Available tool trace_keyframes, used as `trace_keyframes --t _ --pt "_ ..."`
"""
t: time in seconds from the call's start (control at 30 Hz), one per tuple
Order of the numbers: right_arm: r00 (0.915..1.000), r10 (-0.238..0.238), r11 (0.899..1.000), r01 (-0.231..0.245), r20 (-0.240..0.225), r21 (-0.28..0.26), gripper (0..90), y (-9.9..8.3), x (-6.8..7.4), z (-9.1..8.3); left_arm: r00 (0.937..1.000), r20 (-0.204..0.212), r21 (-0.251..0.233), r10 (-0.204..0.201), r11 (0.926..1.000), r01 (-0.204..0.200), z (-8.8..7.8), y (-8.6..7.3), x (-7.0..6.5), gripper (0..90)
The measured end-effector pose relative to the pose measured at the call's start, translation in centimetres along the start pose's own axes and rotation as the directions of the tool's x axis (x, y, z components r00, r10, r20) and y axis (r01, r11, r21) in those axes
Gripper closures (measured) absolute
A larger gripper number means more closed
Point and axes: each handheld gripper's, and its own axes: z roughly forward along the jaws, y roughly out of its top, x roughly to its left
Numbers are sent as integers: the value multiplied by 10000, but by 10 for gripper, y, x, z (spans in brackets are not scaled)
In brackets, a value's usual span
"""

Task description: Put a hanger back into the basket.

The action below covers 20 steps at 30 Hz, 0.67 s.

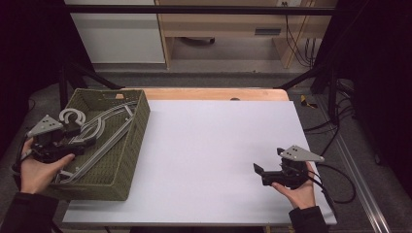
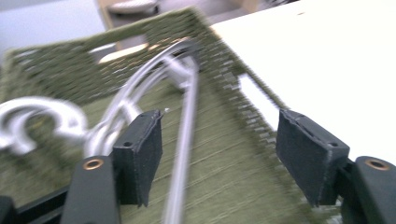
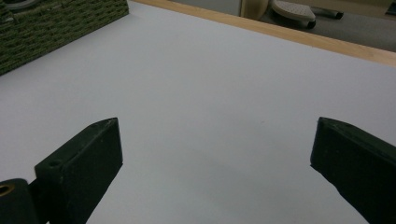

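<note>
At the bench's left edge sits a green woven basket (image 1: 127,160), reaching from near the front-left corner toward the back. Grey hangers (image 1: 104,130) lie inside it, their hooks bunched at the basket's left wall and their bars running along its length. The left claw (image 1: 86,142) hangs over the basket's left side, held in the person's left hand (image 1: 35,170). Its jaws stand apart, released; in the left gripper view one hanger bar (image 2: 184,154) runs up between them, just beside the left pad (image 2: 142,156), though blur hides whether it touches, and well clear of the right pad. That view also shows a hook (image 2: 35,123) to the left of the jaws.

The middle of the white bench top (image 1: 214,145) is bare. Near the front-right corner the right claw (image 1: 259,172) rests low over the bench in the right hand (image 1: 297,190), pointing left, its jaws wide and released over the white surface.
</note>
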Motion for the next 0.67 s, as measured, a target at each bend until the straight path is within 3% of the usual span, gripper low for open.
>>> trace_keyframes --t 0.17,0.37,0.57,0.67 --pt "10000 -68 9999 68 -25 -111 28 0 0 -1 9955 946 -679 -46 9976 110 2 -4 -30 261" --pt "10000 -40 9997 38 -65 -259 28 1 0 -3 9849 1721 -829 168 9966 -25 11 -13 -59 233" --pt "9999 -92 9990 86 -139 -448 27 0 0 -5 9783 2045 -777 342 9968 -186 24 -22 -83 197" --pt "9997 -51 9982 38 -225 -593 28 0 0 -9 9779 2042 -806 457 9963 -297 29 -26 -89 189"
